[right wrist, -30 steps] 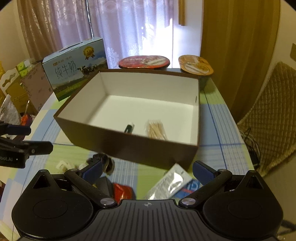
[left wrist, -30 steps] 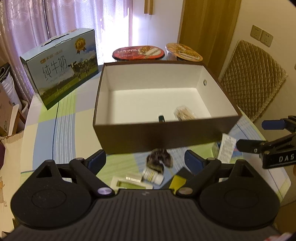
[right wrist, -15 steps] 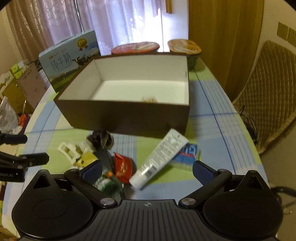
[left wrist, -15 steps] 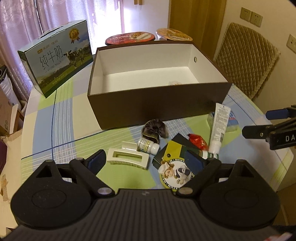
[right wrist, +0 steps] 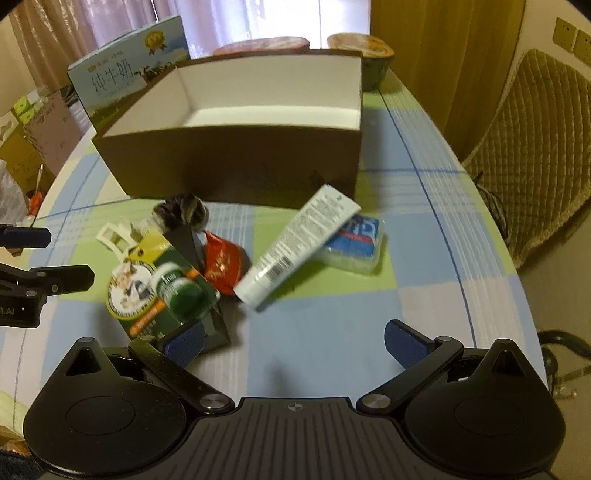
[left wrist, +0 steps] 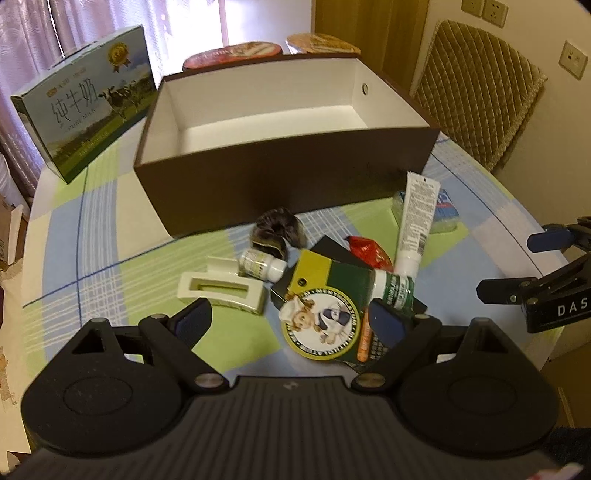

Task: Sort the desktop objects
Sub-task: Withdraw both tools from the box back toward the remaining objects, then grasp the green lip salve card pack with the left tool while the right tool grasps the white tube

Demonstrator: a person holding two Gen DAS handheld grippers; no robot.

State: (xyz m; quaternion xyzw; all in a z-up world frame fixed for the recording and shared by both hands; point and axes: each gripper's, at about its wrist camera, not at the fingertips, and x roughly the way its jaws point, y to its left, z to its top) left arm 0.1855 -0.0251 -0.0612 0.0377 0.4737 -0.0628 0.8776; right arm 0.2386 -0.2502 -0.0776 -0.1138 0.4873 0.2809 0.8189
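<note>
Both the left gripper (left wrist: 286,323) and the right gripper (right wrist: 295,341) have jaws spread and hold nothing. The clutter lies on the table (left wrist: 96,229), at 6 o'clock of the brown box (left wrist: 280,184). The white tube (right wrist: 299,245) leans on the tissue pack (right wrist: 356,242); a careless grasp may roll it away.

Bright curtained window (left wrist: 229,14) behind the checked table (left wrist: 92,221); quilted chair (left wrist: 476,92) by the socketed wall (left wrist: 554,33).

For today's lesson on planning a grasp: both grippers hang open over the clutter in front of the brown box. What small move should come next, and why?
Probably lower the open left gripper onto the green card pack just ahead of it. It lies on top of the pile, clear of the brown box, and both grippers hold nothing.
</note>
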